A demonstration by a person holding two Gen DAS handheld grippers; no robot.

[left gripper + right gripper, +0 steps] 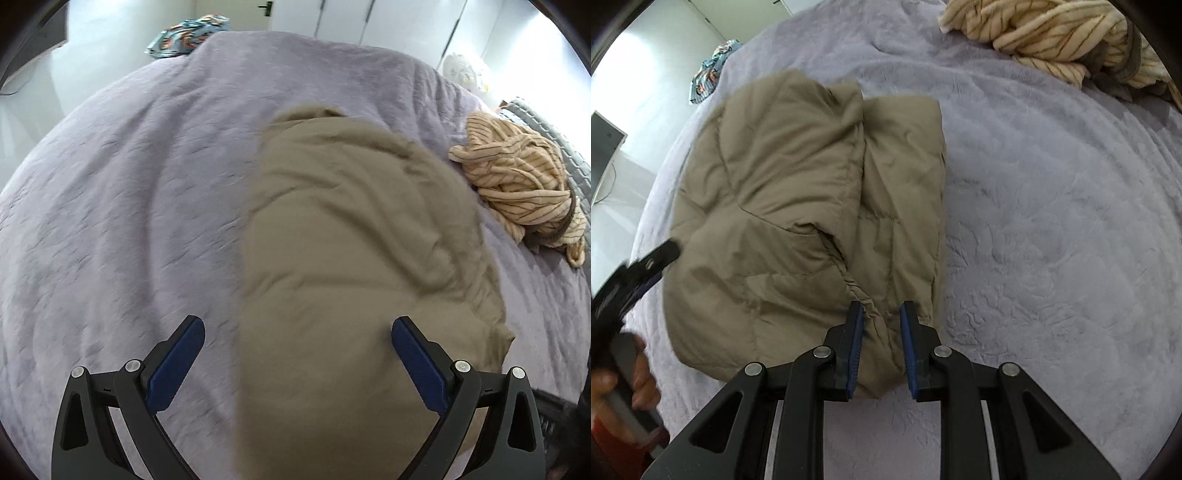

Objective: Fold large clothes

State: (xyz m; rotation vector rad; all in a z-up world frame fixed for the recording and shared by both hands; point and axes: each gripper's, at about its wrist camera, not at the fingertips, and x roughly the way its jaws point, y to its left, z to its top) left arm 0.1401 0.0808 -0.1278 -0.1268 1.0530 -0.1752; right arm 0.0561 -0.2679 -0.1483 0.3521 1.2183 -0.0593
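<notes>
Folded khaki jacket (812, 229) on the bed (1052, 258)
Left tool (298, 328) spread apart; right tool (882, 314) clamps the jacket's near edge.

No text, label, brand or number can be read anywhere (the patterned cloths show only prints).

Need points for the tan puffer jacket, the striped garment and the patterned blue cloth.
tan puffer jacket (783, 206): right wrist view, middle of the folded top layer.
striped garment (517, 177): left wrist view, centre of the crumpled heap.
patterned blue cloth (188, 35): left wrist view, middle of the bundle.
</notes>
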